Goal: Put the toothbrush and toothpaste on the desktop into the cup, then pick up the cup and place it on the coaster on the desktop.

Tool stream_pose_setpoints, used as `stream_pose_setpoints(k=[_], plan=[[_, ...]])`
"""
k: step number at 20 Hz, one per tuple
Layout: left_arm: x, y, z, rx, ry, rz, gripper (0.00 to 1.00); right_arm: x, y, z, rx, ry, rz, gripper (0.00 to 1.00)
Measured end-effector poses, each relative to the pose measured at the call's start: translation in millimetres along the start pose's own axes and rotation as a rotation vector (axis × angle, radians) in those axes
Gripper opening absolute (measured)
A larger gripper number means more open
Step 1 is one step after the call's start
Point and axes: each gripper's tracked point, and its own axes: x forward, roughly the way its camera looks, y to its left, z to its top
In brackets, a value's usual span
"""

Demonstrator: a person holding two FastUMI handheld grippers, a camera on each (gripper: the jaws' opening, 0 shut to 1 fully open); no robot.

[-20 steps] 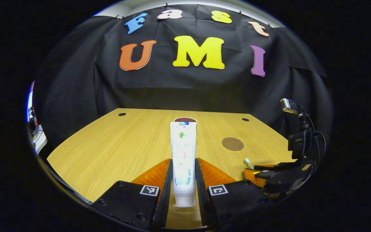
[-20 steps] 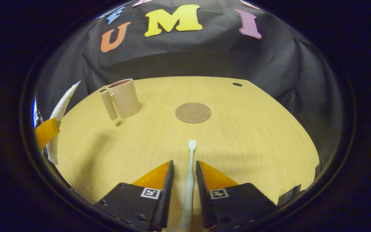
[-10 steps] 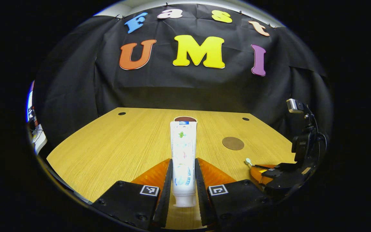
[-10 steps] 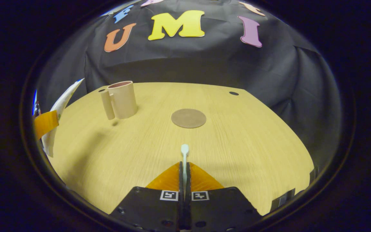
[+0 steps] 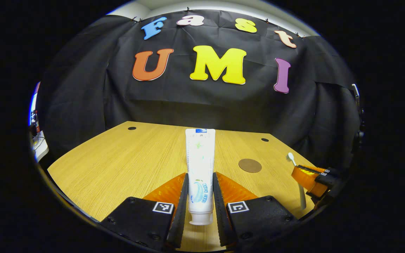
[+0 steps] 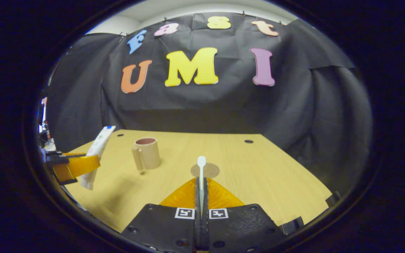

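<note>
Left tool point(image 5: 200, 189) clamped on the toothpaste point(image 5: 199, 165), tube upright between both fingers, cap end down, held above the surface point(image 5: 118, 161). Right tool point(image 6: 201, 191) clamped on the toothbrush point(image 6: 201, 168), head poking out forward, also off the surface. Cup point(image 6: 147, 153) stands upright on the surface, handle towards the near left. Coaster point(image 6: 206, 171) lies flat to its right, apart from it.

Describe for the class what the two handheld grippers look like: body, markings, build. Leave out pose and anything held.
In its own view the left gripper has two wedge-shaped fingers on black blocks fixed with screws, each block carrying a small square black-and-white tag. The right gripper is built the same way, with one tag per block.
</note>
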Motion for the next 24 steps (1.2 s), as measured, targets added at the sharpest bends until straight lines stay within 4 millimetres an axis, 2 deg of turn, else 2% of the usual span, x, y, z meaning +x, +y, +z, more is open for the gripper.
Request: stream_pose_setpoints(k=[2,5,9,13,17,20,22,24], plan=[[0,0,3,0.012,-0.015,-0.001,0.42,-14,7,21,-0.008,-0.087,0.012,0.00],[-2,-4,9,0.015,-0.034,-0.017,0.42,-28,15,38,-0.034,-0.153,0.028,0.00],[-7,-4,23,0.007,-0.069,-0.024,0.42,-31,23,39,-0.031,-0.151,0.058,0.00],[5,0,52,-0.007,-0.101,-0.032,0.42,-30,9,44,-0.004,-0.164,0.040,0.00],[43,4,98,0.000,-0.157,-0.048,0.42,-30,-3,47,0.015,-0.173,0.019,0.00],[88,6,132,0.021,-0.254,-0.082,0.41,-30,-6,47,0.021,-0.183,0.022,0.00],[125,10,130,0.006,-0.251,-0.099,0.41,-26,-7,44,0.020,-0.168,0.026,0.00],[153,17,125,-0.009,-0.231,-0.089,0.42,-24,-11,40,0.031,-0.157,0.032,0.00]])
